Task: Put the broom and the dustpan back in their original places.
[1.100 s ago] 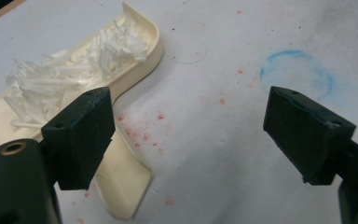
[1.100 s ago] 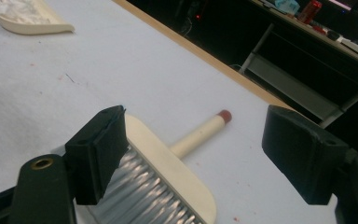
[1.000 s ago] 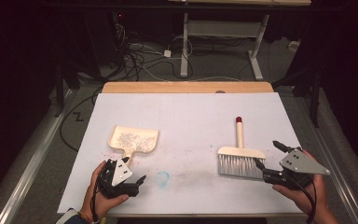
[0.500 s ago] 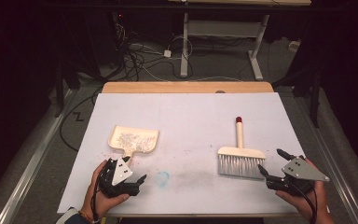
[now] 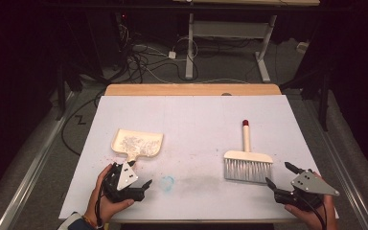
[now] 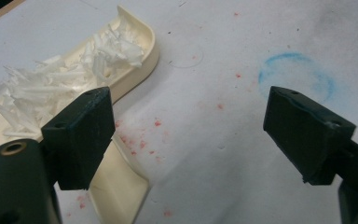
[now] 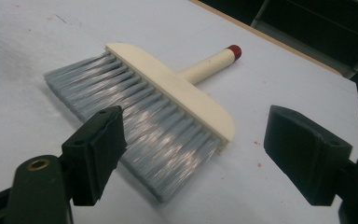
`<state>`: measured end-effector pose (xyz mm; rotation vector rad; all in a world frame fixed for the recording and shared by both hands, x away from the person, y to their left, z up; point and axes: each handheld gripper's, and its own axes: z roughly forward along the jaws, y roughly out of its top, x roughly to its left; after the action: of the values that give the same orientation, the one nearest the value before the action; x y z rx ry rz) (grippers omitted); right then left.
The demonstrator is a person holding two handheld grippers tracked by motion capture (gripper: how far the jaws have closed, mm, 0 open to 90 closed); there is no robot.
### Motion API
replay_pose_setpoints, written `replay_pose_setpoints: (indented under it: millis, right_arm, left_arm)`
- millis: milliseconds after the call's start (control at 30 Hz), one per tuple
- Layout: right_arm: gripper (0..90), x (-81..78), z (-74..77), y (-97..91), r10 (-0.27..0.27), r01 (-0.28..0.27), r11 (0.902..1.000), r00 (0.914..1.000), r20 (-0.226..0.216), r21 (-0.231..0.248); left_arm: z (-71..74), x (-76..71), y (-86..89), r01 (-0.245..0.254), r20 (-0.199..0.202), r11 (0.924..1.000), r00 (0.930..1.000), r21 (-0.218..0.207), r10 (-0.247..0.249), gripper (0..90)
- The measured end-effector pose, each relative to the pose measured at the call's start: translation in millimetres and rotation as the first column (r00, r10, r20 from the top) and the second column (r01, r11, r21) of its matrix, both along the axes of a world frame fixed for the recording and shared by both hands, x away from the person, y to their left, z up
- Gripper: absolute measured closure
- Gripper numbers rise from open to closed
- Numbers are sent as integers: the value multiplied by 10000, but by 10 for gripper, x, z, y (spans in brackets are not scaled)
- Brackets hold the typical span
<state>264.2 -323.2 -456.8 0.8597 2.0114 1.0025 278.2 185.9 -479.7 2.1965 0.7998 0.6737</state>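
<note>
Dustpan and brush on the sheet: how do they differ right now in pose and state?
The dustpan lies at the left by the left hand-held gripper, its handle toward the person; the brush lies at the right by the right hand-held gripper, its red-tipped handle pointing away. The dustpan holds white shreds; the brush carries nothing, its grey bristles flat on the sheet. Both are cream plastic and ungripped.

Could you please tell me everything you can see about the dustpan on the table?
The dustpan is cream-coloured and looks like plastic, with a raised rim at its back and a short flat handle pointing toward the person. It lies flat on the white table cover, left of centre, holding a heap of white shreds. The open left gripper sits near its handle, one jaw over it, not gripping it.
</note>
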Motion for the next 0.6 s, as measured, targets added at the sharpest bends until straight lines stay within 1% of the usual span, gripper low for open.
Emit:
replay_pose_setpoints:
  millis: [67, 100, 233, 367, 500, 600]
  right_arm:
    - [213, -6, 2, 13, 3, -3, 10000, 10000, 13, 22]
    - [213, -8, 3, 21, 47, -47, 10000, 10000, -26, 0]
    - [213, -25, 17, 57, 141, -140, 9999, 9999, 46, -91]
    - [213, -74, 29, 78, 174, -171, 9995, 9998, 82, -270]
    - [213, -102, 58, 74, 116, -112, 9998, 9997, 205, -179]
    - [213, -108, 61, 66, 71, -68, 9999, 9998, 205, -127]
  left_arm:
    - [2, -1, 1, -17, 27, 10000, 10000, -36, 17, 160]
    - [4, -2, 0, -2, 26, 10000, 10000, -5, 2, 160]
    - [-4, -16, -2, 84, 40, 9999, 10000, 94, -84, 160]
    - [14, -30, -12, 128, 153, 9999, 9998, 53, -129, 160]
    - [13, -25, -27, 219, 190, 9997, 9996, 117, -221, 160]
    - [11, -10, -32, 223, 166, 9997, 9996, 92, -224, 160]
